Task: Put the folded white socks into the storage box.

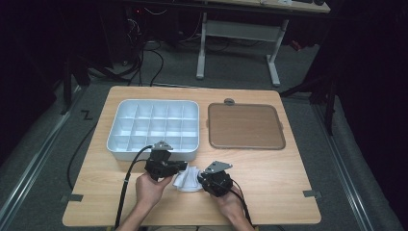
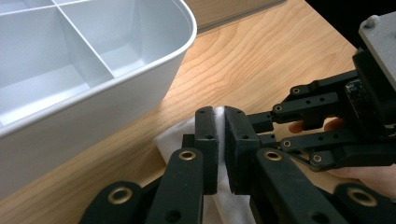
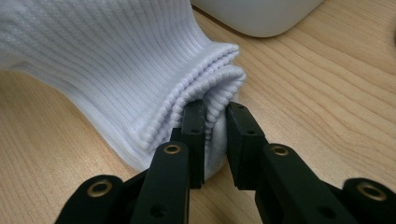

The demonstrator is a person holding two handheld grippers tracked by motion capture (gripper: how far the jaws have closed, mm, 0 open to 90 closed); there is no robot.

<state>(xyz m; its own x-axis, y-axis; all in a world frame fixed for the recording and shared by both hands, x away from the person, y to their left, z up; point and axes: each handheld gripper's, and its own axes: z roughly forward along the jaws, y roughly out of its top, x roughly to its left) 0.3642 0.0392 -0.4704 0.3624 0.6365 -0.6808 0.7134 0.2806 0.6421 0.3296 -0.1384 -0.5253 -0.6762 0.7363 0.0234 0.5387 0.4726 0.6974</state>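
While pinched from both sides: white sock [image 1: 188, 179] just below divider tray [image 1: 115, 139].
Left gripper [image 2: 220, 122] and right gripper [image 3: 215, 116] both clamped on sock fabric.

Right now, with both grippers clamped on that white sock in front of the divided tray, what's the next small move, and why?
Probably lift the sock a little off the table, both hands together. The left gripper is shut on one edge of it and the right gripper pinches the ribbed cuff, so both grips look set. The sock lies low beside the white tray, whose wall it would need to clear before going into a compartment.
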